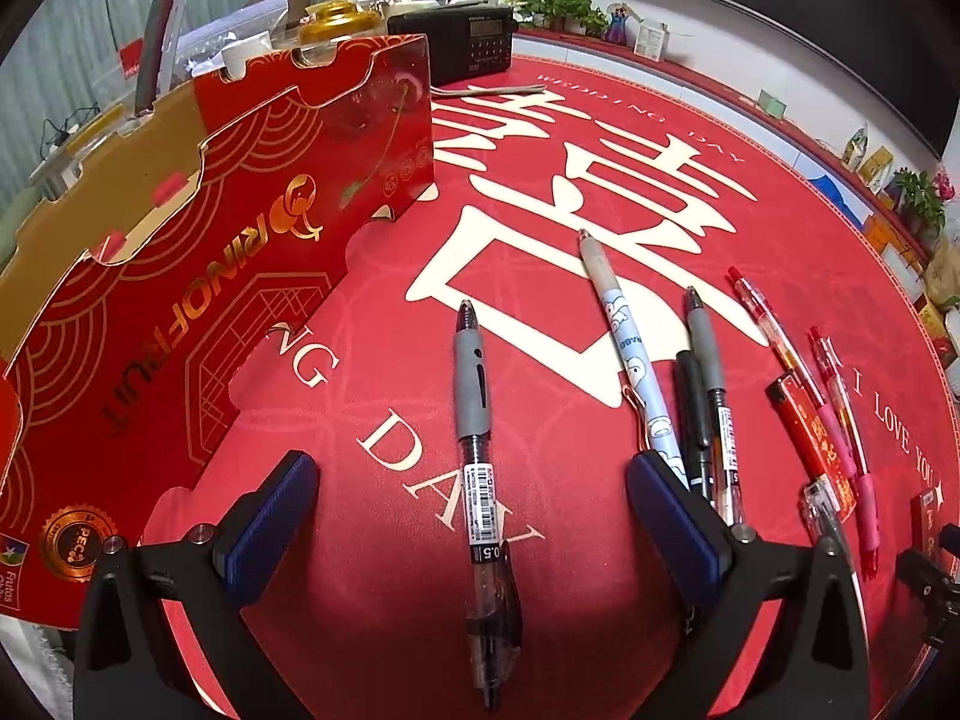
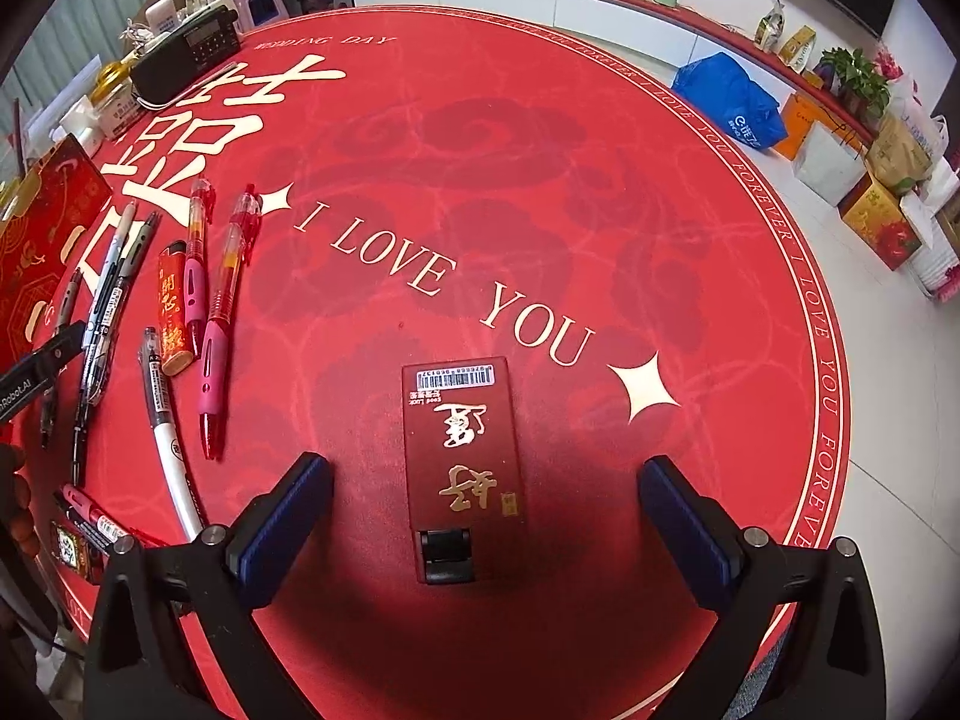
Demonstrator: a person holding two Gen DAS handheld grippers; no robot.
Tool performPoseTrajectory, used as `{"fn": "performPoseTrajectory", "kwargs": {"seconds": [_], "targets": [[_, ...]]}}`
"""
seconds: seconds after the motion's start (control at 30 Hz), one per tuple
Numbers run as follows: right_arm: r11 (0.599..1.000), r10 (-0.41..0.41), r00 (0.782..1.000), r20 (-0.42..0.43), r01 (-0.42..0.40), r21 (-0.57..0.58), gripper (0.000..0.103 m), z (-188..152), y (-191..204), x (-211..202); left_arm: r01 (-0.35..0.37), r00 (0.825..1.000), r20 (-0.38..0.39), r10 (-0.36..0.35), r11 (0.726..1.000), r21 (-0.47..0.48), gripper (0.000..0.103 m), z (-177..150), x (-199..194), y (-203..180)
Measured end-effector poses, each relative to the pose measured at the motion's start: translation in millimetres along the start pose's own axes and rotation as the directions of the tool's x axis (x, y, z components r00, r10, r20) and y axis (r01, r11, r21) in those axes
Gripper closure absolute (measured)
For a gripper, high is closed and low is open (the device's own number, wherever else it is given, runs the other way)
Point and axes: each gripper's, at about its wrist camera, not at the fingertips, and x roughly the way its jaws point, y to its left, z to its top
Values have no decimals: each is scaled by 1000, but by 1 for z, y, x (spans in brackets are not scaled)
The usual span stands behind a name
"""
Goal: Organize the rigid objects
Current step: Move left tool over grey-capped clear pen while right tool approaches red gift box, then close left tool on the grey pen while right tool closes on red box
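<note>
Right now my left claw (image 1: 471,516) is spread wide over the red worktop (image 1: 570,138), gripping nothing — a black pen with a grey grip (image 1: 480,468) lies lengthwise between its two fingers, touching neither. Just to the right of that claw lie a pale blue pen (image 1: 624,336), two more dark pens (image 1: 708,396), a red lighter (image 1: 810,432) and two pink-gripped red pens (image 1: 840,414), all flat on the mat. A red cardboard box (image 1: 180,312) stands open at the left. My right claw (image 2: 486,516) is just as wide apart and empty — a flat dark red box with gold characters (image 2: 462,456) sits on the mat between its fingers, clear of both, well apart from the pens at the left.
</note>
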Motion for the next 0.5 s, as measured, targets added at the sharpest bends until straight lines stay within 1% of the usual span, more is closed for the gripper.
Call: {"fn": "performPoseTrajectory", "kwargs": {"seconds": [0.13,0.23,0.37,0.43,0.47,0.5], "targets": [[1000,-2,1000,5,2,-1,0,-1,0,-1,-8,1000,7,8,1000,-14,0,0,0,-1],[1000,-1,1000,8,1,-5,3,-2,0,-3,-5,1000,0,5,1000,-7,0,1,0,-1],[1000,8,1000,13,-7,-28,14,-3,6,-7,8,1000,-18,-8,1000,5,1,3,0,-1],[999,16,1000,15,-15,-45,22,-3,9,-10,13,1000,-17,-13,1000,9,3,2,0,-2],[998,19,1000,21,-18,-53,35,-3,11,-12,20,1000,-12,-20,1000,19,7,2,-2,-4],[998,21,999,26,-19,-58,54,-2,13,-14,25,1000,-8,-25,999,25,14,1,-4,-5]]}}
